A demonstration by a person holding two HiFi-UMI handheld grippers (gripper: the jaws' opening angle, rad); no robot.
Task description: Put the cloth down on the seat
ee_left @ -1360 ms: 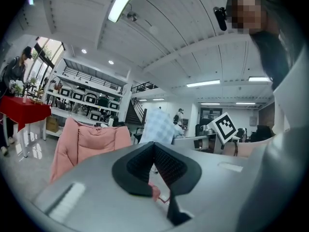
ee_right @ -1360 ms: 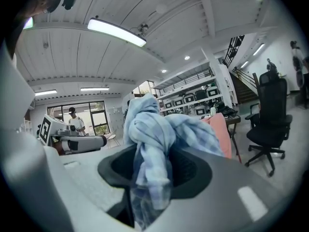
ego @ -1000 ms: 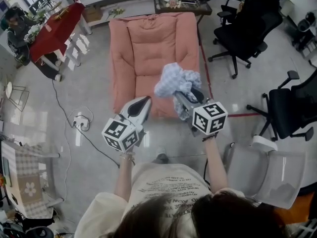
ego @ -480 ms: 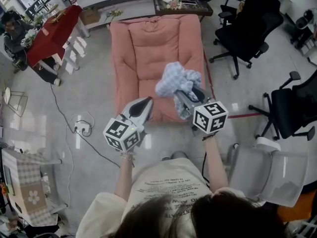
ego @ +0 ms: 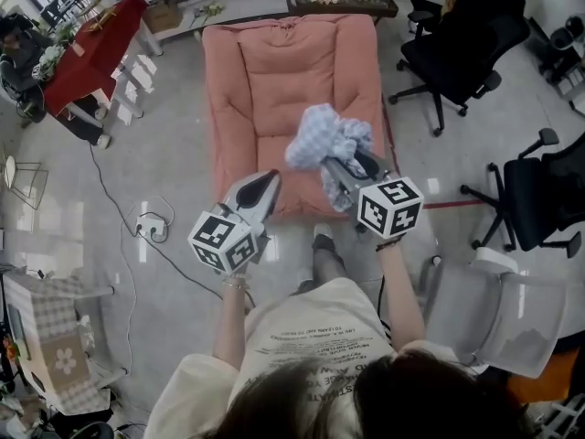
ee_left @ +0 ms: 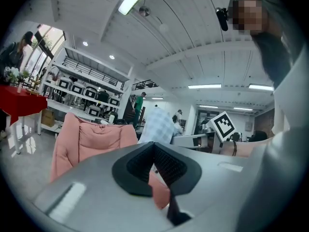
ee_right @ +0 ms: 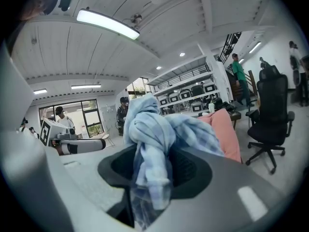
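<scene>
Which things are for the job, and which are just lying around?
For the job: blue checked cloth, held in the right gripper; pink armchair, whose seat it goes on.

Just lying about: black office chairs, red table, power strip on the floor, white chair. The left gripper is shut and empty.

- Cannot see the front right of the seat (ego: 274,80) behind the cloth (ego: 329,140) and right gripper (ego: 345,167);
- cannot make out the jaws' inner faces under fabric in the right gripper view;
- cannot tell the items on the dark surface (ego: 366,9), cropped by the top edge.
</scene>
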